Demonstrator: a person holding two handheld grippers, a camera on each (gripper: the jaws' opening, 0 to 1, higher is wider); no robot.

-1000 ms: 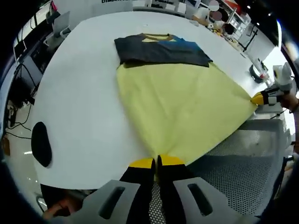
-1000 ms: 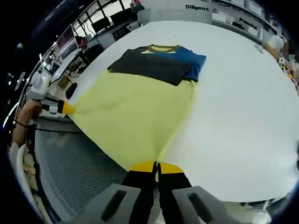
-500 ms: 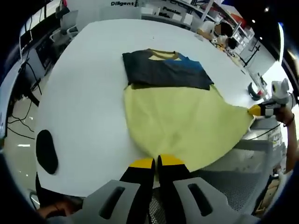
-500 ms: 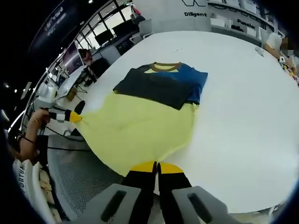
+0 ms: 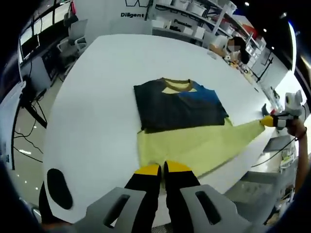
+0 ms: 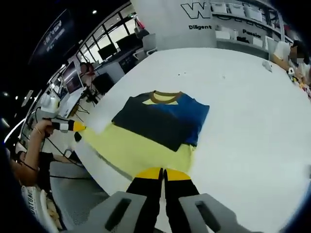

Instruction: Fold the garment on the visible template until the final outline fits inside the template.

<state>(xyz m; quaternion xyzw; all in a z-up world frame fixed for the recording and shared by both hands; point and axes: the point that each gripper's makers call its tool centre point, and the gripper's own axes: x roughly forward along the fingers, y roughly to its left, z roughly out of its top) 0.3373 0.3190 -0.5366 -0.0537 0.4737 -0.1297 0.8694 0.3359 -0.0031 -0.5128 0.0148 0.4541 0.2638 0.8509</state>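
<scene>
The garment (image 5: 182,124) is spread near the tabletop (image 5: 92,97) edge, its yellow hem corners pinched between the clenched left gripper (image 5: 163,168) and right gripper (image 6: 163,171).

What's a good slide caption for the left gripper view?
Left tool and right tool pinch the shirt's yellow hem corners over the white table.

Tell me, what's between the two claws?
The shirt's yellow part stretches between them: left claw pinches one hem corner, right claw the other, seen in the left gripper view.
</scene>
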